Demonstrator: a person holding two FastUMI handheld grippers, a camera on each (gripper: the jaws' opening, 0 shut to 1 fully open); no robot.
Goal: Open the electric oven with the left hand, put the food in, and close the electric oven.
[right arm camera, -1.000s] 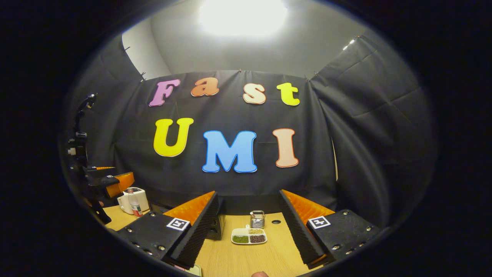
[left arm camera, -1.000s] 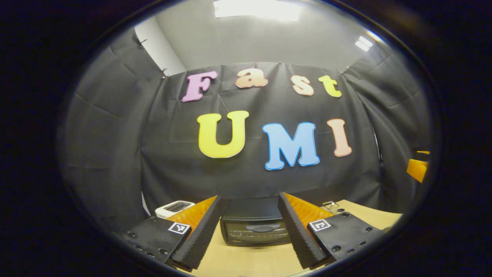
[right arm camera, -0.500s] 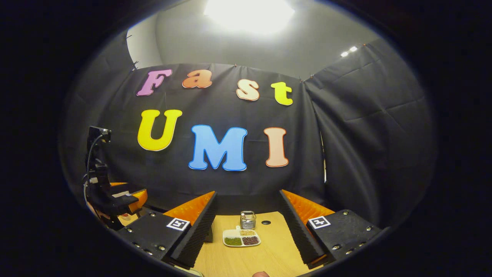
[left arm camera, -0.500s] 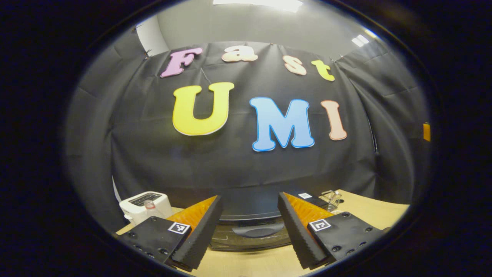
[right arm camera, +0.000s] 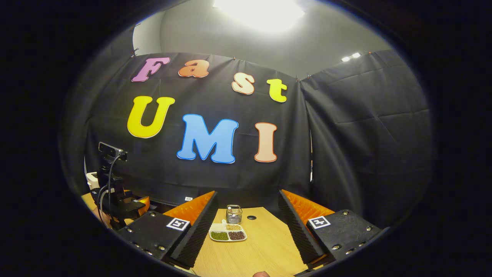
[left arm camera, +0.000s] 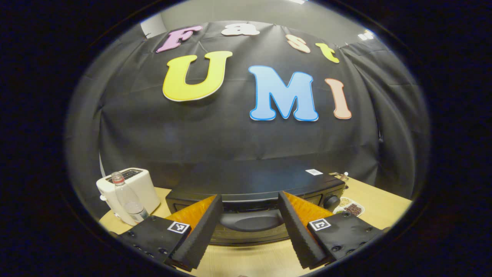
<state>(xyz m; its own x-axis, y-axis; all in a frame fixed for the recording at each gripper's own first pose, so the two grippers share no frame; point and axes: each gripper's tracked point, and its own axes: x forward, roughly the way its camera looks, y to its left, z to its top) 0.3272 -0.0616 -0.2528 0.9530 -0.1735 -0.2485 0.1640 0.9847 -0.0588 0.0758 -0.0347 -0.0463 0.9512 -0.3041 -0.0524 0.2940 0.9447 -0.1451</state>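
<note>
Electric oven [left arm camera: 253,192]: door shut, handle [left arm camera: 251,221] framed at 12 o'clock by left gripper [left arm camera: 250,227], spread, ungrasped. Right gripper [right arm camera: 248,227]: spread, empty. Food tray [right arm camera: 227,234]: on table, 12 o'clock. All steps judged outstanding.

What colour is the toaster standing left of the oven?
White; the toaster shows best in the left gripper view, behind a clear bottle.

We read no text, brand or number. The white sticker [left arm camera: 314,172] on top of the electric oven [left arm camera: 253,192] and the square markers [left arm camera: 179,227] on the gripper bodies carry patterns too small to decipher.
</note>
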